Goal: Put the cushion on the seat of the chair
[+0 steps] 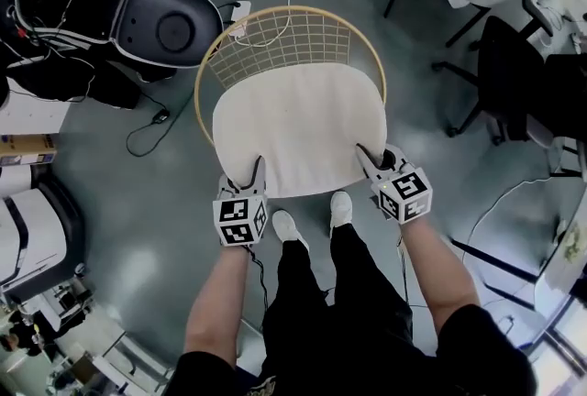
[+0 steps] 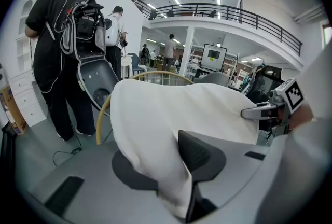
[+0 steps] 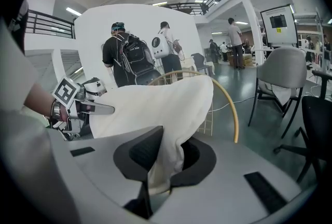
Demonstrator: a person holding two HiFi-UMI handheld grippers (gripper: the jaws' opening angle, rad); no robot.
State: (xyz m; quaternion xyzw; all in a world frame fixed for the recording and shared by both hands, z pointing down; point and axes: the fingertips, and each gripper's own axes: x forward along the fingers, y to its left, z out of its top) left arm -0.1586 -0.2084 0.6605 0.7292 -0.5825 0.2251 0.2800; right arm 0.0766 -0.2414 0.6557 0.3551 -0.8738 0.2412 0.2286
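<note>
The white cushion [image 1: 298, 128] hangs over the seat of a round chair with a wooden rim [image 1: 198, 82] and a wire-grid back [image 1: 284, 41]. My left gripper [image 1: 243, 179] is shut on the cushion's near left corner, and my right gripper [image 1: 371, 158] is shut on its near right corner. In the left gripper view the cushion [image 2: 171, 114] drapes between the jaws of the left gripper [image 2: 166, 166] and covers one pad. In the right gripper view a fold of the cushion [image 3: 150, 103] is pinched in the right gripper [image 3: 163, 158]. The chair seat is hidden under the cushion.
A grey machine with a round black part [image 1: 170, 18] stands left of the chair, with cables [image 1: 151, 124] on the floor. Black office chairs [image 1: 514, 64] stand at the right. The person's white shoes [image 1: 284, 225] are just before the chair. People [image 2: 52, 36] stand beyond it.
</note>
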